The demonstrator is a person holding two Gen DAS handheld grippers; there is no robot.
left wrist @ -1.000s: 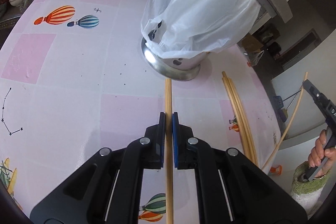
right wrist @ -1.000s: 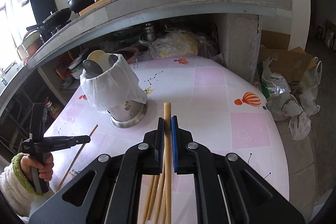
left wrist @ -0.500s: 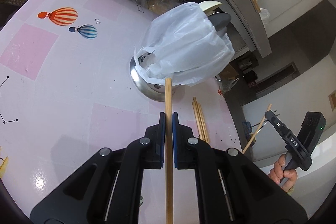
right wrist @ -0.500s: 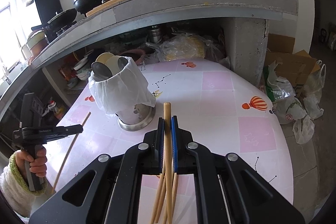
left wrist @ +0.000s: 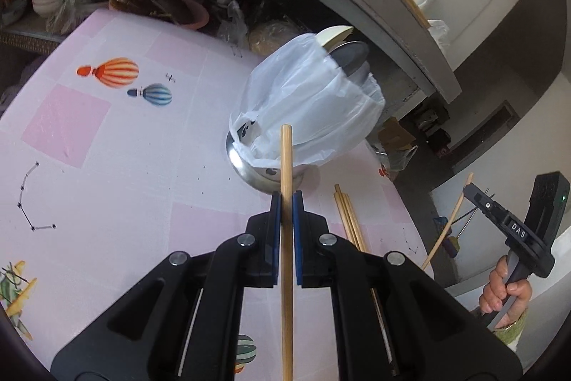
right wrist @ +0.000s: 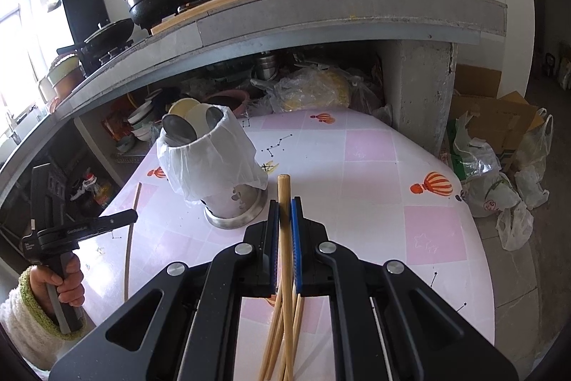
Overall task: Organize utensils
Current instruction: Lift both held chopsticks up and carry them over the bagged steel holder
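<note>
A steel utensil holder (left wrist: 264,174) lined with a white plastic bag (left wrist: 314,109) stands on the pink table; spoons stick out of its top (right wrist: 189,124). My left gripper (left wrist: 285,199) is shut on one wooden chopstick (left wrist: 286,238), held above the table with its tip in front of the holder. My right gripper (right wrist: 284,206) is shut on another chopstick (right wrist: 283,238), raised to the right of the holder (right wrist: 232,202). Loose chopsticks (left wrist: 348,216) lie on the table beside the holder and show under my right gripper (right wrist: 274,341).
The table (left wrist: 125,166) has a pink cloth with balloon prints. Behind it a concrete counter (right wrist: 321,13) carries pots and bottles, with bowls and bags under it. Bags and a cardboard box (right wrist: 499,149) lie on the floor to the right.
Both grippers rose and tilted up, each carrying its chopstick. The holder now sits farther from my left gripper's view and the kitchen counter has come into sight.
</note>
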